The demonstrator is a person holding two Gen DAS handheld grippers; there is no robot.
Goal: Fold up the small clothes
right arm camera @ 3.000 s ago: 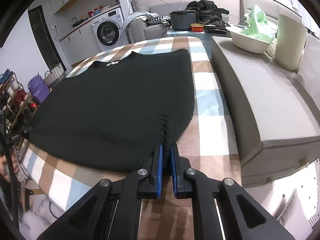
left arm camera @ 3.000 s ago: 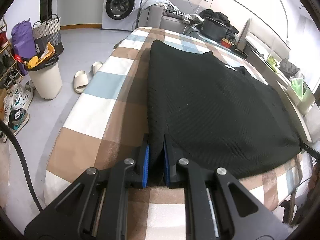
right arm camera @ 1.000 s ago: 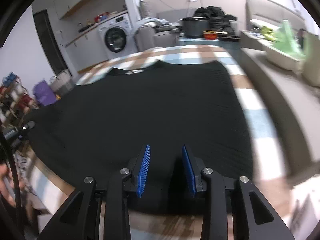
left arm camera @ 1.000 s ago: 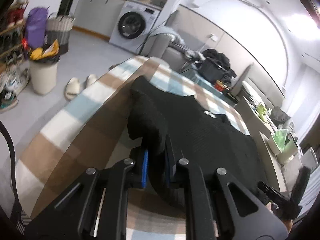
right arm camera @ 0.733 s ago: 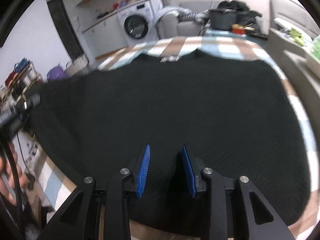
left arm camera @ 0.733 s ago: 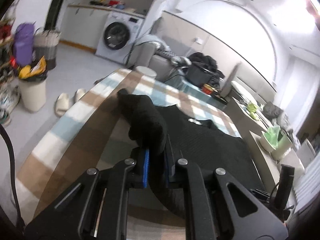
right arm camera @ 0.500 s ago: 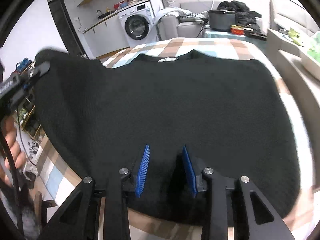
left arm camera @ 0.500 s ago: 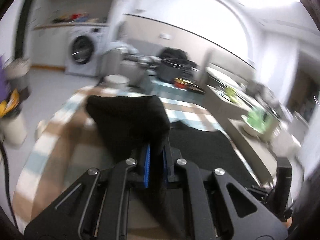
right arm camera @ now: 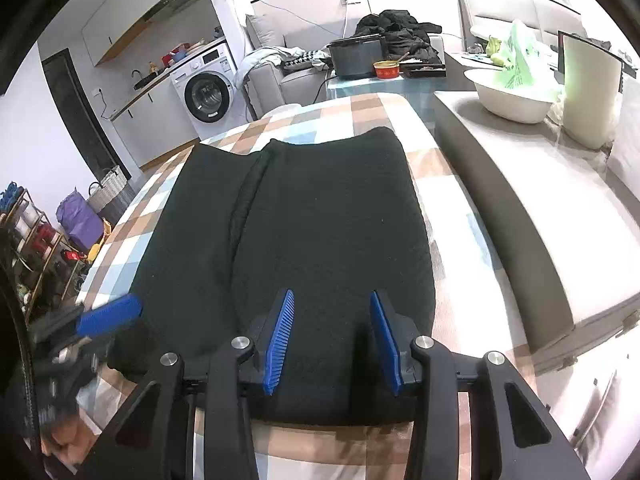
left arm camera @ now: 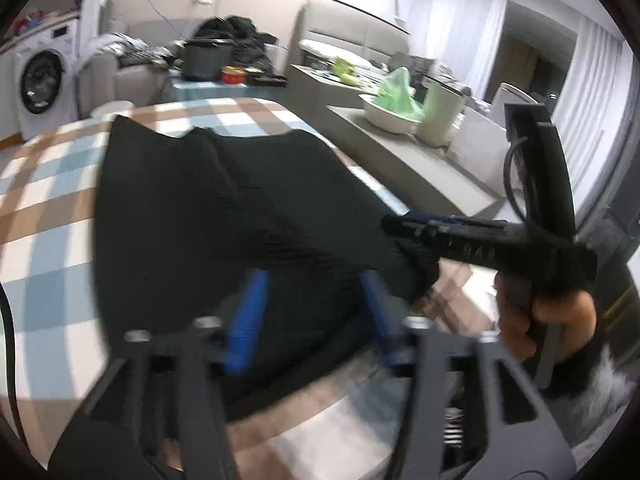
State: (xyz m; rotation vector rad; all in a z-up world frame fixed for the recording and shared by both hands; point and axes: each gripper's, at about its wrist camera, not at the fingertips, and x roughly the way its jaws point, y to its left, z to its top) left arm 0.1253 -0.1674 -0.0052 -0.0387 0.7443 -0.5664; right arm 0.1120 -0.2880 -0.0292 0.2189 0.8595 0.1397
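A black knitted garment (right arm camera: 340, 220) lies on the checked bed cover (right arm camera: 372, 116), its left half folded over the right, with a fold ridge (right arm camera: 240, 220) running lengthwise. In the left wrist view the garment (left arm camera: 240, 208) fills the middle. My left gripper (left arm camera: 312, 320) is blurred above its near edge; its jaws are opening and the pads press on nothing. One of its blue pads (right arm camera: 112, 314) shows at the lower left. My right gripper (right arm camera: 332, 340) stands open over the garment's near hem. A hand (left arm camera: 552, 312) holds the right gripper (left arm camera: 400, 226), seen from the side.
A grey padded bench (right arm camera: 520, 200) runs along the bed's right side, with a white bowl (right arm camera: 512, 96) and a green bag on it. A dark pot (right arm camera: 356, 56) stands beyond the bed. A washing machine (right arm camera: 208, 96) and a woven basket (right arm camera: 108, 188) are on the left.
My left gripper swept right, carrying the garment's left edge over the other half, then let go as its jaws spread. The right gripper stayed open and shifted slightly.
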